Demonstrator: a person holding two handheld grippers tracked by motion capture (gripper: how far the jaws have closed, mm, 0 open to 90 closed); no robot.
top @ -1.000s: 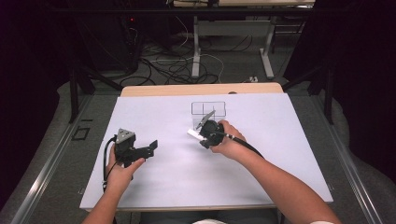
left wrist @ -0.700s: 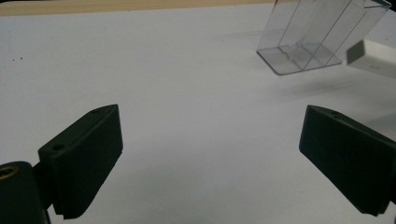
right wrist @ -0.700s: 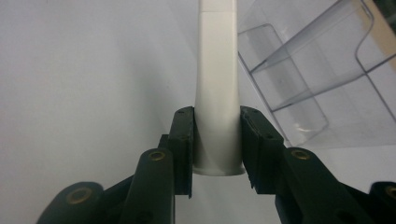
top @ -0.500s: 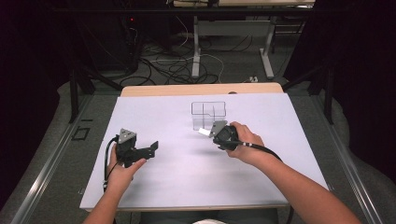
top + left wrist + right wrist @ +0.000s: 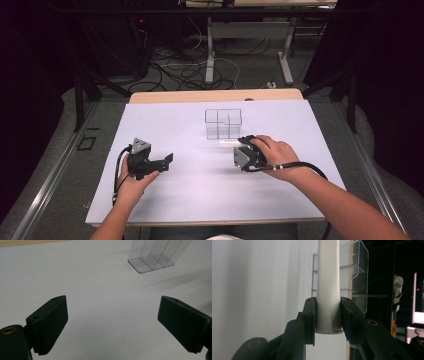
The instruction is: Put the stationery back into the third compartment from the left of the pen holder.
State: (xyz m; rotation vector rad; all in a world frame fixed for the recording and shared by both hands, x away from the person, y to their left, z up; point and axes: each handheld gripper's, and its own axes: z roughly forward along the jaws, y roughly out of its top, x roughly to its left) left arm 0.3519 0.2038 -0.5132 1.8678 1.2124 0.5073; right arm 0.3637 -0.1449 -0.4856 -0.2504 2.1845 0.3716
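Beside the clear divided organizer (image 5: 223,123), the right gripper (image 5: 327,312) clamps a white tube (image 5: 328,285) lying just in front of that box (its compartments look empty, so loading seems pending), while the left gripper (image 5: 112,325) waits wide apart, well left.

Table sheet (image 5: 200,195) bright w/ overhead light, surroundings v. dark; soft shadows; gripper views slightly blurred, jaws up close soft.
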